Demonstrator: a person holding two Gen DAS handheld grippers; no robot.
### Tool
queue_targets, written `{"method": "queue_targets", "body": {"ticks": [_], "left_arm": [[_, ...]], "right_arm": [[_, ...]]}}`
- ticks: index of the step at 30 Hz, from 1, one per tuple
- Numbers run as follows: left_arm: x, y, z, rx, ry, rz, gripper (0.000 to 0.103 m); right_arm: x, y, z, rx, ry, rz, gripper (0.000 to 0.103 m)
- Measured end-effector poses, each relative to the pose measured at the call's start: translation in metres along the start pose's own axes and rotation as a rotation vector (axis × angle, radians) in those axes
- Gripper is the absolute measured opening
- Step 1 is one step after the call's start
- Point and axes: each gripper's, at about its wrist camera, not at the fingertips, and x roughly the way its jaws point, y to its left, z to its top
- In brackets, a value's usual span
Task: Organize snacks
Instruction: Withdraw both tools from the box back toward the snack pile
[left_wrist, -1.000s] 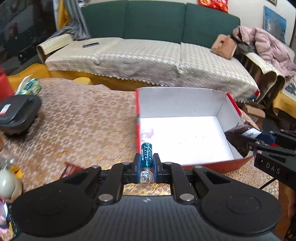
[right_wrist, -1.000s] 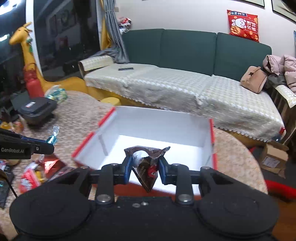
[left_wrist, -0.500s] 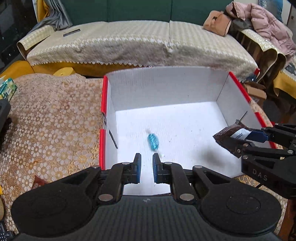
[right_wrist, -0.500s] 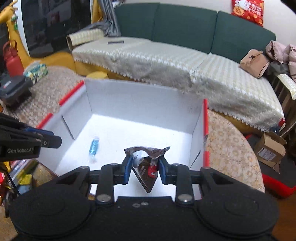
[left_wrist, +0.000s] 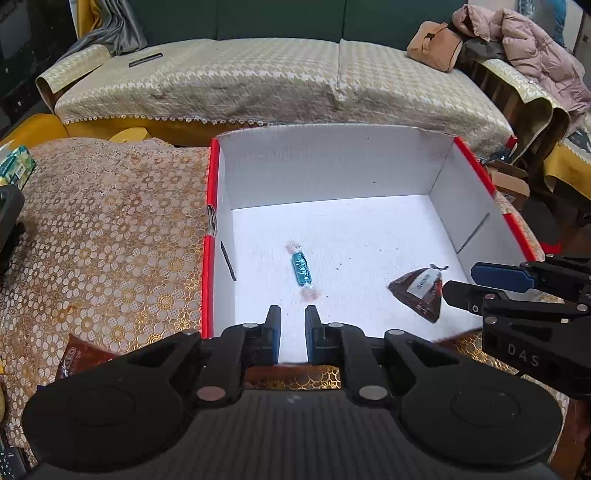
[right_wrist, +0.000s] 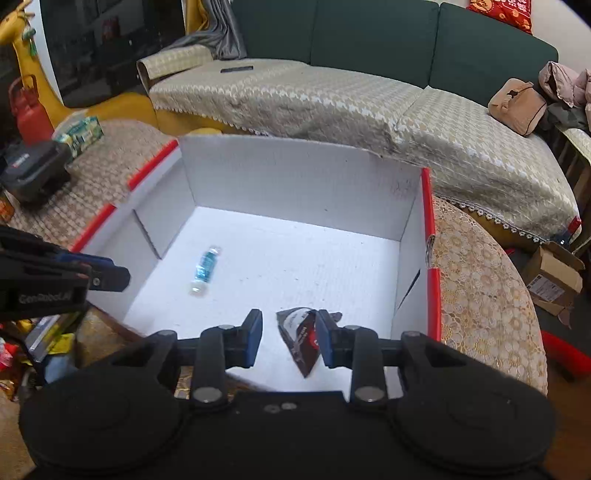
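While both grippers (left_wrist: 292, 332) (right_wrist: 289, 338) gape empty, candy (left_wrist: 301, 269) and packet (left_wrist: 421, 291) lie mid-box (left_wrist: 325, 162).

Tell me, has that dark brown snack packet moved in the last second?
Yes. The brown packet has left the right gripper, whose jaws now stand open, and dropped onto the white floor of the red-edged box, near its right wall.

Strong light from above, perhaps a ceiling lamp, blows the white box (left_wrist: 332, 173) floor nearly to glare, while the sofa (right_wrist: 332, 96) and room corners sit dimmer. Fisheye bending curves every edge. The blue candy (right_wrist: 205, 268) smears with blur in the right wrist view.
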Motion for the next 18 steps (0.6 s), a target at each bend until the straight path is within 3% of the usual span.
{"method": "queue_targets", "body": {"ticks": [3, 8, 13, 15, 17, 18], "left_arm": [[-0.011, 0.001, -0.003, -0.004, -0.010, -0.006, 0.015], [-0.034, 0.003, -0.009, -0.014, -0.040, -0.014, 0.029], [-0.061, 0.009, -0.018, -0.025, -0.072, -0.021, 0.032], [-0.072, 0.011, -0.022, -0.023, -0.087, -0.018, 0.040], [-0.083, 0.013, -0.028, -0.024, -0.112, -0.014, 0.060], [-0.089, 0.015, -0.031, -0.025, -0.126, -0.012, 0.061]], "right_arm": [[-0.013, 0.001, -0.002, 0.003, -0.017, 0.011, 0.031], [-0.037, 0.008, -0.003, 0.012, -0.047, 0.024, 0.031], [-0.062, 0.018, -0.006, 0.009, -0.081, 0.042, 0.031], [-0.072, 0.023, -0.007, 0.005, -0.097, 0.049, 0.031], [-0.080, 0.028, -0.009, 0.002, -0.110, 0.055, 0.031], [-0.084, 0.031, -0.010, 0.003, -0.114, 0.059, 0.031]]}}
